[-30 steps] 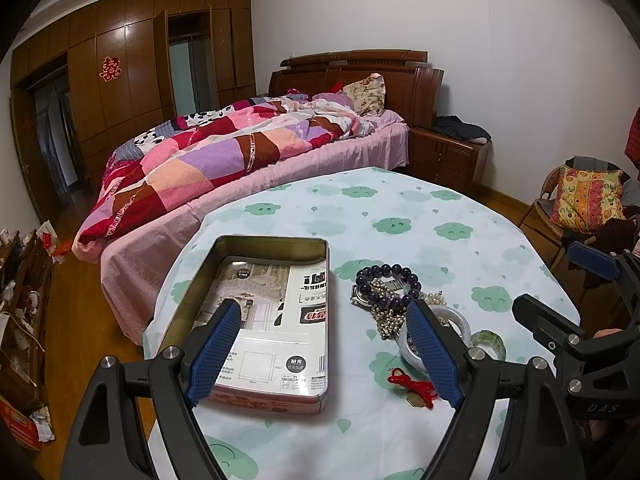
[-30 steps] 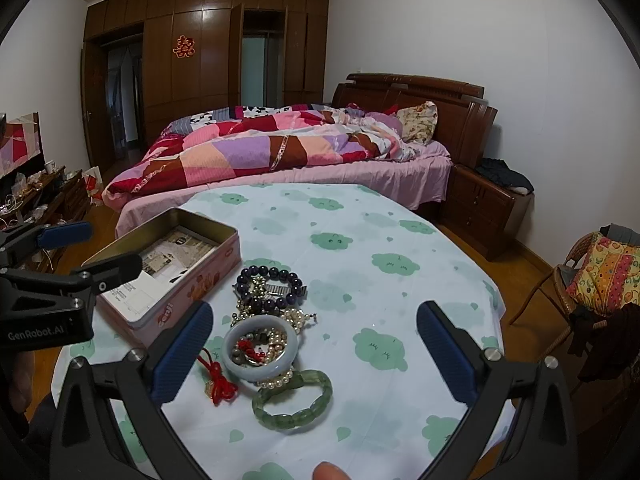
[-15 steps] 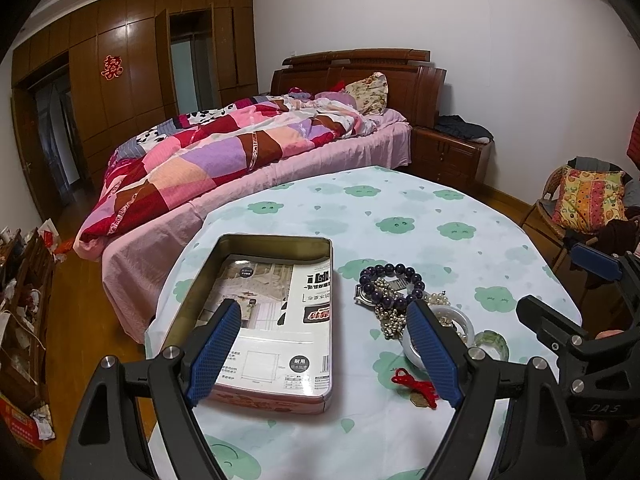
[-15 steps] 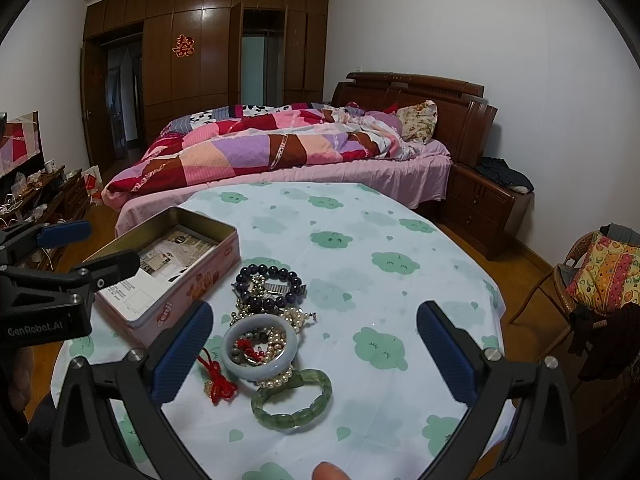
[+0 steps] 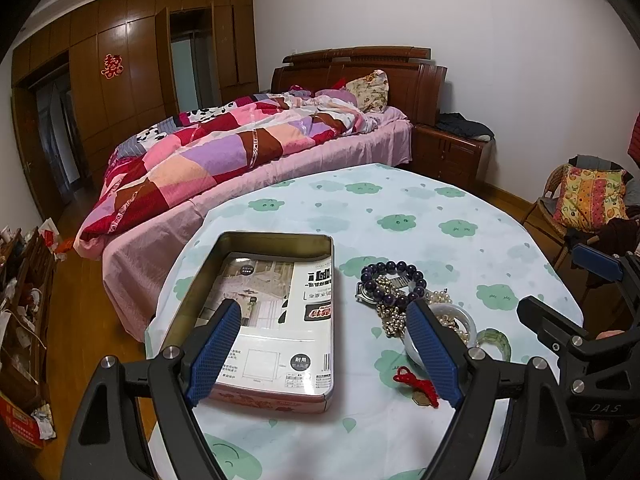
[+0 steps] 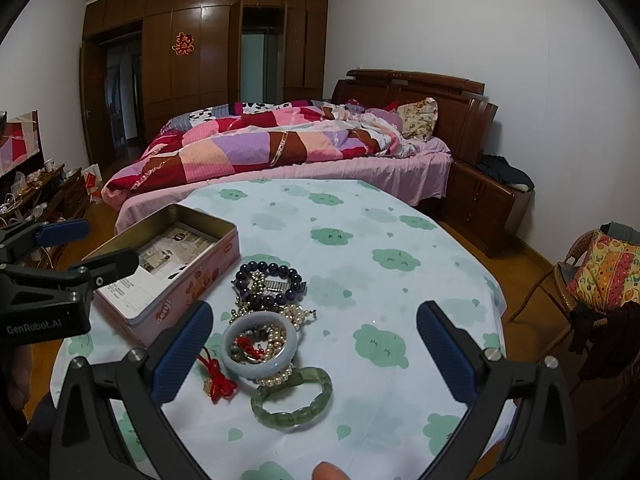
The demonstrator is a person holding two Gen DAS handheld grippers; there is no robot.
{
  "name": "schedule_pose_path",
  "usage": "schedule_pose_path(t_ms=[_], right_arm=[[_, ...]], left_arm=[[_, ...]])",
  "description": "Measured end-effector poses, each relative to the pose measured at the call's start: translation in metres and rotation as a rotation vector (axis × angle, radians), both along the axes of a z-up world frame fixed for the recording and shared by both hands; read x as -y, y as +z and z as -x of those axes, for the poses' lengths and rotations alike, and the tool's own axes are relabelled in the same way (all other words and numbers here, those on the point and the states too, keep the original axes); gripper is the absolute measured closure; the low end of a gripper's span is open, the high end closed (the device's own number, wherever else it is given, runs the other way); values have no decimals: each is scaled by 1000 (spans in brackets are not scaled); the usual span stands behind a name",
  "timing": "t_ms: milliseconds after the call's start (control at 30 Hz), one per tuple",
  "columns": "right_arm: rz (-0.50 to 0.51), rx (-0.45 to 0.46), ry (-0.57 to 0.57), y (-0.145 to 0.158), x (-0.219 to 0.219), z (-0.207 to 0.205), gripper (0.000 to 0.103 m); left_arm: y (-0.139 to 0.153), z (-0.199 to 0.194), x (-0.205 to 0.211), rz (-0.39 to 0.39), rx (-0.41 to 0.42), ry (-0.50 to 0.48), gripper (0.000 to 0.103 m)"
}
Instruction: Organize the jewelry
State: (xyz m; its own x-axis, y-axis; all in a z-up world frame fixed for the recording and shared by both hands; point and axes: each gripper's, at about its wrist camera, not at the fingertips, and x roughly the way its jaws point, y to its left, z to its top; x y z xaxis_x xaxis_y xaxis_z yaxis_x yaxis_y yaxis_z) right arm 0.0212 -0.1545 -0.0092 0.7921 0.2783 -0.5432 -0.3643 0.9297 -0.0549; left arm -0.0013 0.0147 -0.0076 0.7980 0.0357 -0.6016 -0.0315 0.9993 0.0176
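Observation:
An open pink tin box (image 5: 276,312) (image 6: 168,276) with printed paper inside sits on the table's left. Right of it lies a jewelry pile: a dark purple bead bracelet (image 6: 268,280) (image 5: 392,284), a pale jade bangle (image 6: 260,344) over pearls, a green stone bracelet (image 6: 294,398) and a red knotted cord (image 6: 218,378). My left gripper (image 5: 324,352) is open and empty, near the box's front edge. My right gripper (image 6: 316,348) is open and empty, low over the table just right of the pile.
The round table (image 6: 360,240) has a white cloth with green cloud prints. A bed with a patchwork quilt (image 6: 272,144) stands close behind it. A wicker chair with a cushion (image 6: 600,272) is at the right. A cluttered low shelf (image 5: 20,320) is at the left.
The left gripper has drifted slightly, so the box and jewelry sit a little further right in its view. The right view is almost unchanged. Both stay open.

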Motion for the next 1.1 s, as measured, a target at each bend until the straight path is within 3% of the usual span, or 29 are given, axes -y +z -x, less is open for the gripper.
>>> schedule_pose_path(t_ms=[233, 633, 1100], right_arm=[[8, -1, -10, -5, 0, 0, 0], [52, -107, -67, -51, 39, -11, 0], [50, -151, -132, -58, 60, -25, 0]], left_arm=[[-8, -4, 2, -2, -22, -2, 18], [-36, -19, 27, 11, -106, -91, 18], [-52, -46, 78, 20, -160, -243, 18]])
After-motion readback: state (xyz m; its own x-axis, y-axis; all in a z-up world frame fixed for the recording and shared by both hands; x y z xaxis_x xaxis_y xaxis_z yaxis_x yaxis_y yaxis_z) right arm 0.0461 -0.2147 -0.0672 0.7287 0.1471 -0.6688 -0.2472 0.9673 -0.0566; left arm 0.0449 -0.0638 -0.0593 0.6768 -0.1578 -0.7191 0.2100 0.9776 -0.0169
